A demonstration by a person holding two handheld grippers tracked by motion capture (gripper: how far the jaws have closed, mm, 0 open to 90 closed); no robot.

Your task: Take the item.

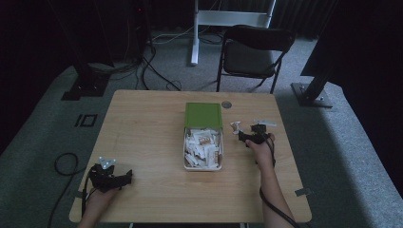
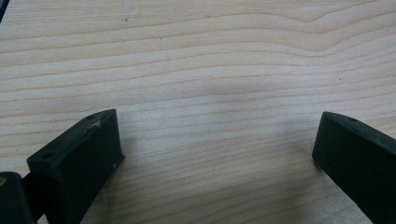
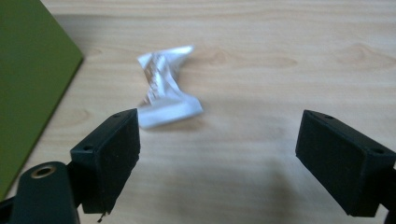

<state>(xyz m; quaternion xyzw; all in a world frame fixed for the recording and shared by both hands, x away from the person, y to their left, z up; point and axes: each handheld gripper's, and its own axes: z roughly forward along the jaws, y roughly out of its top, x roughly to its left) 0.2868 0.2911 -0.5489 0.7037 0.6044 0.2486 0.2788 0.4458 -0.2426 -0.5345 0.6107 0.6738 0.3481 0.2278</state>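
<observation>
A white twisted wrapper packet (image 3: 166, 88) lies on the wooden table (image 1: 142, 128), just right of the green box lid (image 3: 28, 79); the same packet (image 1: 235, 127) sits beyond my right gripper (image 1: 243, 137). That right gripper (image 3: 217, 149) stands open, the packet lying free ahead of its left jaw. An open box (image 1: 203, 148) holds several white packets, its green lid (image 1: 203, 115) folded back. My left gripper (image 1: 124, 179) rests near the table's front left corner; in the left gripper view the left gripper (image 2: 217, 149) is open over bare wood.
A small round dark disc (image 1: 226, 104) lies near the table's far edge. Beyond the table stand a black folding chair (image 1: 254, 54), a white stand (image 1: 195, 33) and dark equipment legs. Cables trail on the carpet at the left.
</observation>
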